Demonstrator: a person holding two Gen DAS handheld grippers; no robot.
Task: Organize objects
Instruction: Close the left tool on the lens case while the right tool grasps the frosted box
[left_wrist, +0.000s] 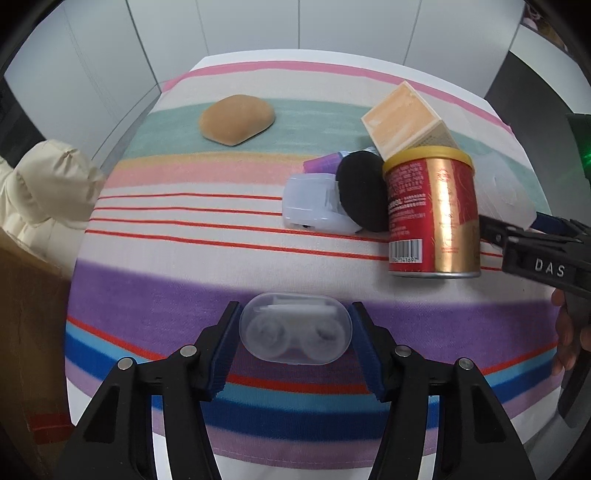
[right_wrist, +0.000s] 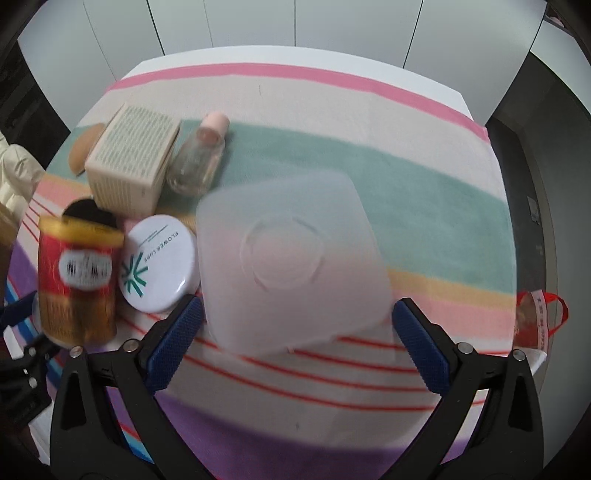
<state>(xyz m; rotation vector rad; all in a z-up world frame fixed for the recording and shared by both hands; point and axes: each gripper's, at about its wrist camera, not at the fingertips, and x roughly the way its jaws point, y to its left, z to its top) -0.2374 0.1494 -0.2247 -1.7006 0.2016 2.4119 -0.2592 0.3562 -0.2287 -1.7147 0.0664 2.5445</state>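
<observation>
On the purple band of the striped tablecloth (left_wrist: 155, 295) lies a small translucent oval plastic contact-lens case (left_wrist: 293, 326). The left gripper (left_wrist: 293, 345) brackets its short ends, pads at the shell; I cannot tell if they press. It looks light, stiff, slick — grip the ends squarely. The right gripper (right_wrist: 295, 343) stands spread around a frosted square plastic lid (right_wrist: 291, 266) — thin, likely flexy.

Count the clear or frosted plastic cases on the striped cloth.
3: small oval case between the left fingers, boxy case beside the red can, square frosted case before the right fingers. Others may hide.
</observation>
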